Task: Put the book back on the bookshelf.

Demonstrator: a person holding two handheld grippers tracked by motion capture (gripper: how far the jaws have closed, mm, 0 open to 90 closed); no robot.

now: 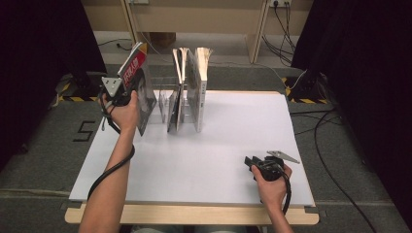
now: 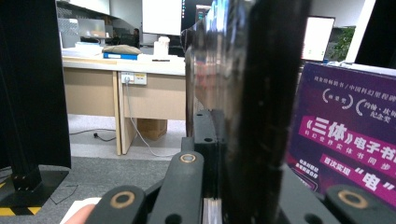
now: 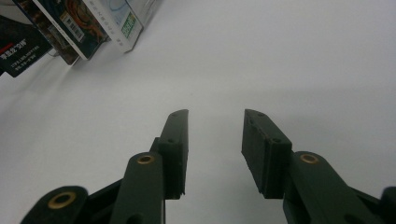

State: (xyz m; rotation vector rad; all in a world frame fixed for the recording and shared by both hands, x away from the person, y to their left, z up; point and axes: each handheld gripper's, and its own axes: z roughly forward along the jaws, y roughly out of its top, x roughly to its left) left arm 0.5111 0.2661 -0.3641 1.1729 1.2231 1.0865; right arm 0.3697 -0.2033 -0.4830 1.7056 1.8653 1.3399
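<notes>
From the high view, the left gripper [image 1: 127,91] is holding a red-spined book [image 1: 137,85] at about ten o'clock on the white table [image 1: 204,160], tilted and lifted clear of the surface — likely so it can be slotted into, or drawn away from, the wire book rack [image 1: 164,99] just beside it. That rack is keeping several other books [image 1: 192,87] standing upright at twelve o'clock, with empty slots nearest the held book. The right gripper [image 1: 250,164] is resting low at four o'clock, well apart from the books, seemingly idle.

In the left gripper view, the jaws are clamping the book's dark edge [image 2: 252,102] between them; a purple cover [image 2: 345,140] is standing at three o'clock.

In the right gripper view, the jaws are standing apart over bare table [image 3: 280,56] — nothing between them, the books' lower corners [image 3: 84,28] at eleven o'clock.
</notes>
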